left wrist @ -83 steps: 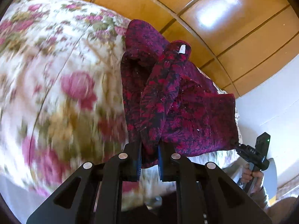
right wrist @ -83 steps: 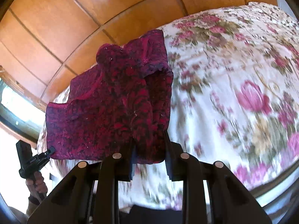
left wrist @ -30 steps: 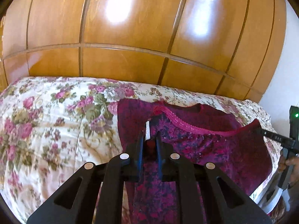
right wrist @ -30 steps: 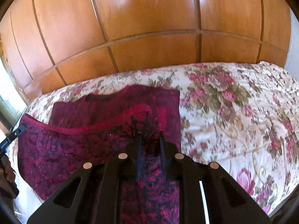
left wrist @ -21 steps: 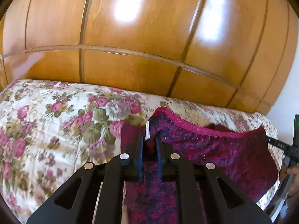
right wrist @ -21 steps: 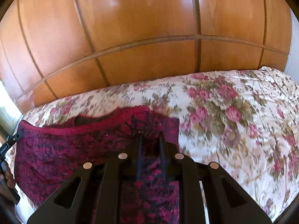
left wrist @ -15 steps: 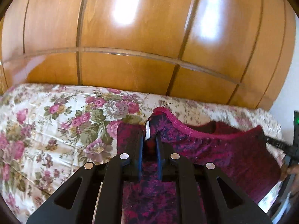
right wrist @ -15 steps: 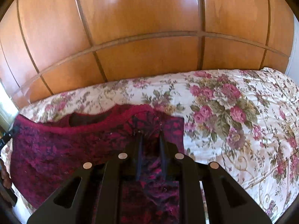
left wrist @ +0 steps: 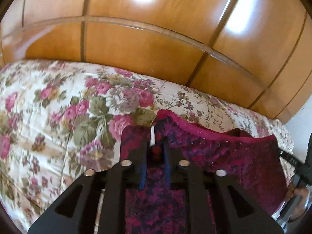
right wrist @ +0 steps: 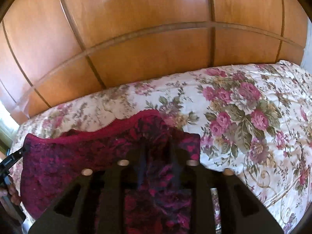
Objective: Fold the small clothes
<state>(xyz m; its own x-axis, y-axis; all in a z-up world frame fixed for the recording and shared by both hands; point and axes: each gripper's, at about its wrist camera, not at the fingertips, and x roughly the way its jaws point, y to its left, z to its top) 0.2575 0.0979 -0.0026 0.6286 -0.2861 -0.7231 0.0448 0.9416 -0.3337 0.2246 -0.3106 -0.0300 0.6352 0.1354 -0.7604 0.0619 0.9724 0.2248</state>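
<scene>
**Fold laid over, release under way**

Spread over the floral bedspread, before the wooden panels: maroon garment, doubled once. Further folds likely left. Left gripper and right gripper opening, cloth between the jaws.

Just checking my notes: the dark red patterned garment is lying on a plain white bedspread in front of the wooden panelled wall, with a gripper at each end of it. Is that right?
Not quite. The bedspread is floral, pink roses on cream, not plain white; the right wrist view shows it clearly. The rest holds: the dark red patterned garment lies in front of the wooden panelled wall, with the left gripper and right gripper at its ends, jaws opening.
</scene>
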